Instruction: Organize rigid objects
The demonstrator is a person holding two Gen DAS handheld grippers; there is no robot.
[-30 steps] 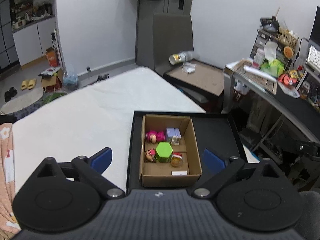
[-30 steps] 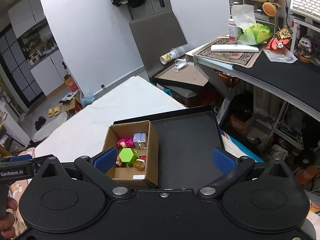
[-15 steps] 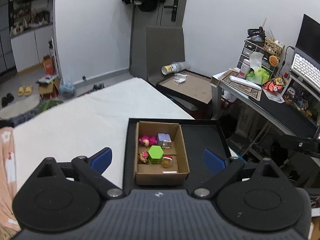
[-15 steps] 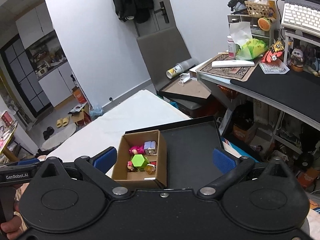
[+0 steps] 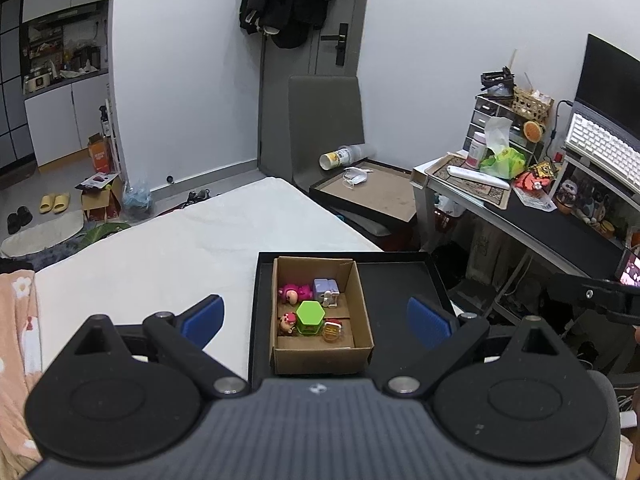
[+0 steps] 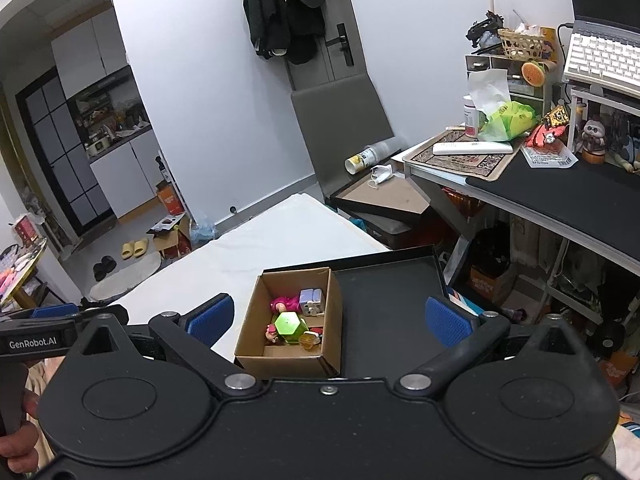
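Both grippers, left (image 5: 316, 318) and right (image 6: 328, 318), have their ribbed blue pads spread wide, holding nothing. Below them sits a plain cardboard box (image 5: 320, 356) in a matte black tray (image 5: 400, 280), holding a glossy green hexagonal block (image 5: 309, 314), a pink figurine (image 5: 292, 293) and a lavender cube (image 5: 325, 287).

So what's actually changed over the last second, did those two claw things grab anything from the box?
No. Both the left gripper and the right gripper pulled up and back from the cardboard box, which now looks smaller, with more of the room in view. Both stayed open and empty. The green hexagon block and the other toys lie as before in the box on the black tray.
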